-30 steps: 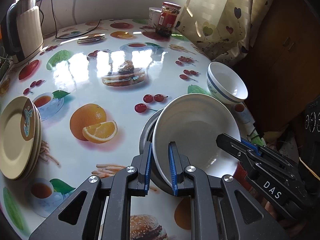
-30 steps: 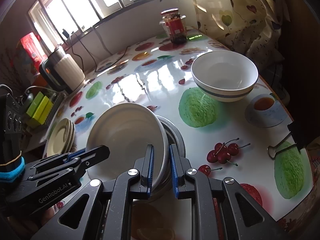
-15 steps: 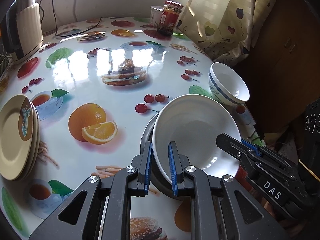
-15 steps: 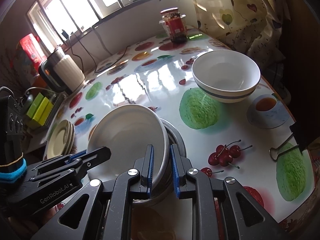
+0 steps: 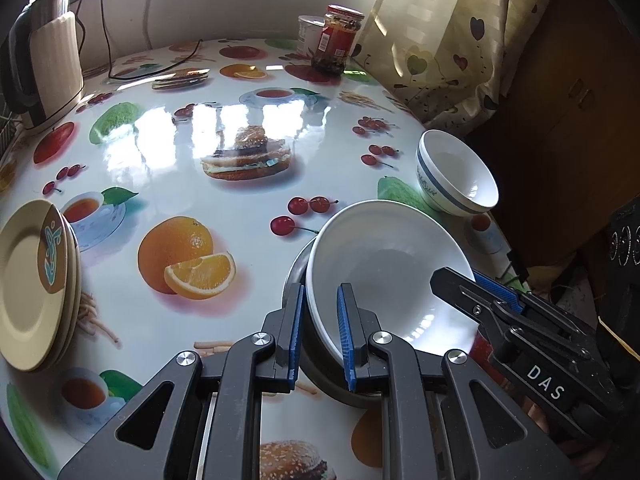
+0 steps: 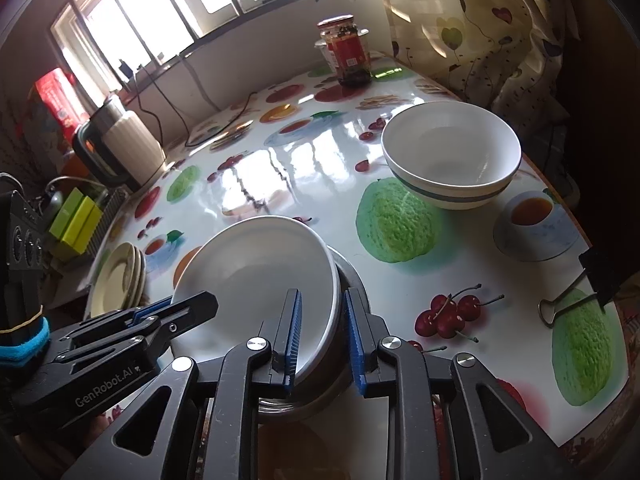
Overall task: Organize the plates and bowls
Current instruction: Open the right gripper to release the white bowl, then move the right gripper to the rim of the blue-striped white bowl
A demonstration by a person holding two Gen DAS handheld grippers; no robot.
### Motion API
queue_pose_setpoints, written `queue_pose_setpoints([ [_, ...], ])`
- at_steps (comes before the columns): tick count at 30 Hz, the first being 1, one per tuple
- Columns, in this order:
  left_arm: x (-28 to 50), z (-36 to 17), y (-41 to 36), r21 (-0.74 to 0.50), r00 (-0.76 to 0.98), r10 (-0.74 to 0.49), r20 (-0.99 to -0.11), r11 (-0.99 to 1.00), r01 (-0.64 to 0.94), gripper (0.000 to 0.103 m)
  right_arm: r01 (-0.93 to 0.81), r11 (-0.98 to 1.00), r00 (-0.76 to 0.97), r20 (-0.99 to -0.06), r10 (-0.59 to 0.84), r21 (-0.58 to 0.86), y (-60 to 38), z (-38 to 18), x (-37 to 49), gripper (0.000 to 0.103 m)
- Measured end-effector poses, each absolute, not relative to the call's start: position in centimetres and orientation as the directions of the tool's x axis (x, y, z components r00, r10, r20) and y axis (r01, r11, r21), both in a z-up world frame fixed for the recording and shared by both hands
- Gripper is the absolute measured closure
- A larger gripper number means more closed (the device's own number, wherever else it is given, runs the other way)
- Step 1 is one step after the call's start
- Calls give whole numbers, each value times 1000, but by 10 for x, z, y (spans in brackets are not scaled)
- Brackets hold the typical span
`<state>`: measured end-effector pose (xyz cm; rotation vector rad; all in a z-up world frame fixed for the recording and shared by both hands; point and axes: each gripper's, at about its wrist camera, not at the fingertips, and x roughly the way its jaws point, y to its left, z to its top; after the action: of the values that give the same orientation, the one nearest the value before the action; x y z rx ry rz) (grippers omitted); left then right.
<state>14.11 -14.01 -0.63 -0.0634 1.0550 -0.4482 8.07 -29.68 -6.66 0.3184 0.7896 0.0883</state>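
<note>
Left gripper [image 5: 320,330] clamps the tilted white ceramic bowl's [image 5: 384,256] rim; right gripper's [image 6: 322,338] jaws have just been opening, loose around that rim.

From where I sit, I see a round table [image 5: 248,208] under a glossy cloth printed with fruit, burgers and teacups. Window glare lies across it toward 12 o'clock. The barred window [image 6: 188,12] runs along the far wall, very bright, above a pale wall strip [image 5: 224,12] with dark cables [image 5: 106,28] hanging down. At 1 o'clock a cream curtain [image 5: 440,40] with heart prints hangs beside the table. At 3 o'clock stands a dark wooden cabinet [image 5: 568,100] in shadow. At 10 o'clock I make out a kettle [image 6: 120,148].
</note>
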Motion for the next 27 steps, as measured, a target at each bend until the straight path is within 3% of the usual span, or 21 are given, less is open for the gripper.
queue_pose_setpoints([
  [6, 138, 3, -139, -236, 447, -377, -811, 911, 338, 85, 46, 951, 715, -675, 183, 307, -296, -61, 78, 74],
  [10, 136, 12, -139, -213, 479, -365, -798, 915, 343, 77, 48, 953, 729, -663, 171, 298, -296, -55, 75, 67],
  [17, 135, 25, -144, -170, 516, -349, -782, 917, 362, 73, 57, 956, 750, -644, 149, 288, -300, -45, 69, 59],
  [20, 134, 30, -150, -157, 525, -358, -772, 908, 389, 64, 64, 957, 759, -636, 138, 283, -303, -41, 67, 57],
  [27, 137, 41, -166, -151, 529, -382, -758, 891, 428, 63, 82, 961, 776, -622, 106, 265, -316, -33, 62, 51],
])
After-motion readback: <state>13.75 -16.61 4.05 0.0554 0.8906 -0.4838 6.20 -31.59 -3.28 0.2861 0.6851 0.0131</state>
